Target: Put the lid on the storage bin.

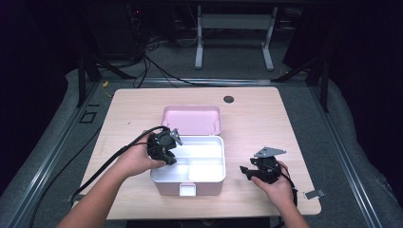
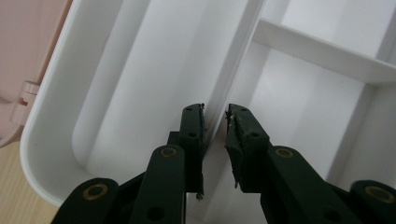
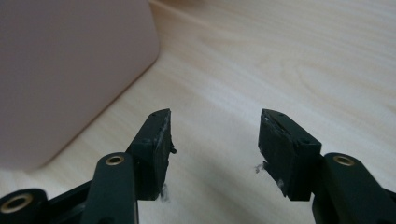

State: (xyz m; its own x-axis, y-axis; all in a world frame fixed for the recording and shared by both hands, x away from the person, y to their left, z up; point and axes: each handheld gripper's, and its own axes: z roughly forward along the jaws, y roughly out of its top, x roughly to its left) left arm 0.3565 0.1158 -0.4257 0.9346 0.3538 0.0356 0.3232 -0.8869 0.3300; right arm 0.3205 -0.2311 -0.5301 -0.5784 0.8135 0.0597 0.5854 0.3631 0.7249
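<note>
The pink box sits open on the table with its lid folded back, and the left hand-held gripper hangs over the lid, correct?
Not quite. In the high view the left hand-held gripper is over the white divided tray inside the pink box, not over the lid. The box is open, lid folded back.

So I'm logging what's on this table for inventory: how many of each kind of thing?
Pink box with white tray insert, lid open: 1
Handheld grippers: 2, left gripper and right gripper
Small metal clip at the table's edge: 1
Total: 4
</note>
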